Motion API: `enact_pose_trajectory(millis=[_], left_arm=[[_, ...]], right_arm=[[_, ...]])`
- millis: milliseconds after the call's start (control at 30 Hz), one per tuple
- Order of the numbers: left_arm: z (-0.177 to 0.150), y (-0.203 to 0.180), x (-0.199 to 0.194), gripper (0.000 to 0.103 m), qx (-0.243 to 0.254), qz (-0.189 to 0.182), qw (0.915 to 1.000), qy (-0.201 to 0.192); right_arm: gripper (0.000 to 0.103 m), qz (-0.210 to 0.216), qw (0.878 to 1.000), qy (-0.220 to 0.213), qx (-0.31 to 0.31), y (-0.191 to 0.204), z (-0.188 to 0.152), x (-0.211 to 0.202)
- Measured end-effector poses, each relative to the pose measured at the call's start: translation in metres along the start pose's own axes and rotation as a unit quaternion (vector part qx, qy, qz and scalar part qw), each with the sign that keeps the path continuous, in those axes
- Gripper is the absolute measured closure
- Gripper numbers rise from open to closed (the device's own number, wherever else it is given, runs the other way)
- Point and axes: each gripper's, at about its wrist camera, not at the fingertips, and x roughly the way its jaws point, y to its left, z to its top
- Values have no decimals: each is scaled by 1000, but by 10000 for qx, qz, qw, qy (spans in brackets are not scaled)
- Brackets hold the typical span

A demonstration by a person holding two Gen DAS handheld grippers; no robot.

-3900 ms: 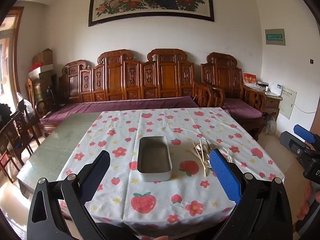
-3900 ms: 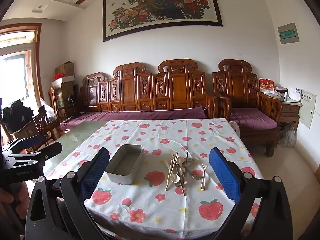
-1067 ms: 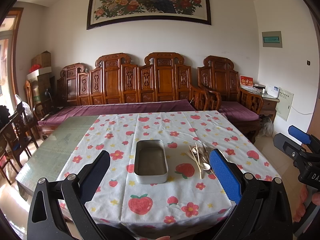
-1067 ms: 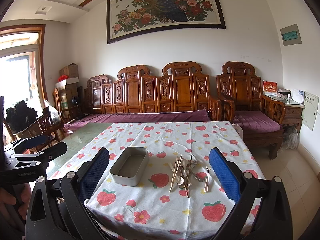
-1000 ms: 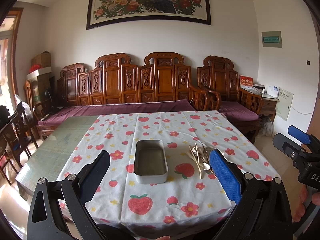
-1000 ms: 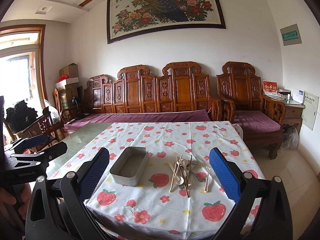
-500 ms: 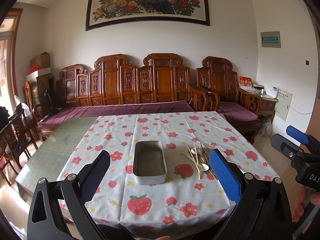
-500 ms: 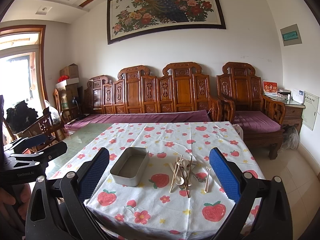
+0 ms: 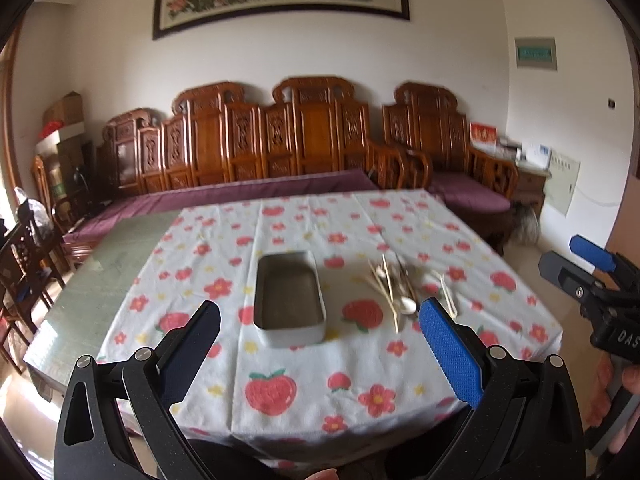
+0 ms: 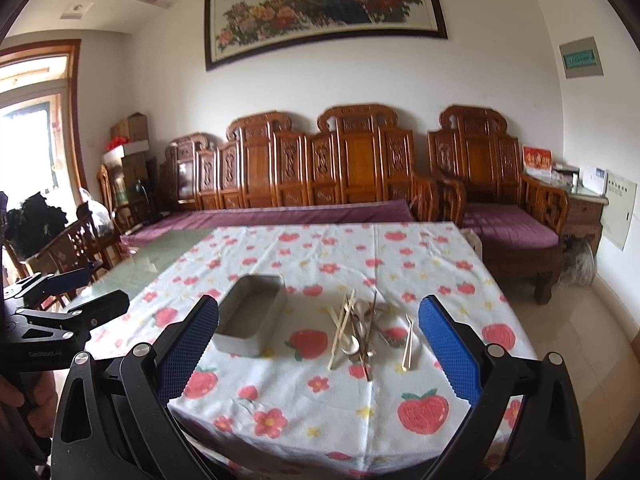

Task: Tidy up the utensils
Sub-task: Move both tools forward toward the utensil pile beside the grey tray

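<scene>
Right wrist view: utensil pile [image 10: 360,330] beyond the empty, wide-apart right tool [image 10: 318,348], beside the tin [image 10: 251,314].

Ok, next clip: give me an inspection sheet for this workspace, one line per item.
Surface: table partly covered by a strawberry-and-flower tablecloth.
Job's things: empty metal tin; utensil pile of spoons and chopsticks beside it on the cloth, one pair lying apart.
Clutter: nothing seen on the table.
Grippers: left gripper and right gripper both open, empty, short of the table.
Cables: nothing seen.
Surroundings: carved wooden bench, framed peacock painting, stacked boxes.
</scene>
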Motion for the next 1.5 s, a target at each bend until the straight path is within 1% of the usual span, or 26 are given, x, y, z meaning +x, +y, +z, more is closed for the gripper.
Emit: enact_pose_trajectory(millis=[100, 167, 233, 267, 400, 467, 500, 567, 633, 733, 800, 867, 967, 1067, 1167, 1333, 1400, 1467, 1500], left_arm=[[-5, -3, 19, 6, 69, -72, 9998, 171], [-8, -6, 33, 6, 122, -144, 9994, 277], [-11, -10, 44, 6, 171, -178, 9991, 347], [-13, -11, 48, 6, 191, -197, 9989, 383], [-13, -17, 71, 6, 227, -300, 9979, 519], [-12, -19, 85, 6, 239, -343, 9973, 600], [-11, -20, 91, 6, 240, -366, 9971, 619], [-10, -22, 100, 6, 256, -399, 9967, 654], [-7, -24, 113, 6, 294, -484, 9959, 701], [-5, -30, 126, 6, 368, -590, 9950, 721], [-3, -33, 137, 8, 359, -702, 9938, 779], [-4, -39, 147, 15, 397, -771, 9926, 851], [-8, -49, 164, 22, 459, -882, 9900, 1003], [-14, -61, 182, 27, 562, -959, 9871, 1150], [-18, -69, 200, 31, 608, -1032, 9844, 1286], [-24, -83, 238, 33, 636, -1135, 9799, 1513], [-26, -87, 253, 33, 609, -1189, 9778, 1614], [-30, -90, 270, 39, 510, -1243, 9749, 1776], [-33, -91, 281, 41, 425, -1271, 9727, 1893]], right_arm=[[3, -12, 9999, 160, 50, -9, -13, 24], [8, -37, 9997, 249, 20, -15, -19, 38], [10, -38, 9995, 328, 18, -25, -27, 49], [14, -52, 9992, 386, 15, -28, -27, 56], [20, -63, 9980, 621, -34, -48, -32, 81], [25, -81, 9973, 731, -53, -56, -33, 93], [26, -84, 9970, 763, -72, -59, -35, 98], [33, -99, 9960, 867, -167, -66, -36, 113], [36, -93, 9953, 947, -198, -73, -38, 124], [43, -80, 9935, 1116, -205, -86, -39, 143], [45, -109, 9923, 1208, -237, -94, -41, 156], [48, -115, 9913, 1291, -226, -104, -43, 169], [49, -204, 9896, 1414, -186, -120, -48, 184], [49, -250, 9892, 1445, -39, -133, -53, 191], [49, -235, 9874, 1560, 114, -143, -60, 201], [49, -270, 9833, 1796, 99, -154, -76, 227], [49, -286, 9813, 1897, 139, -159, -81, 238], [49, -305, 9799, 1964, 154, -163, -86, 244], [49, -315, 9791, 2004, 171, -165, -88, 247]])
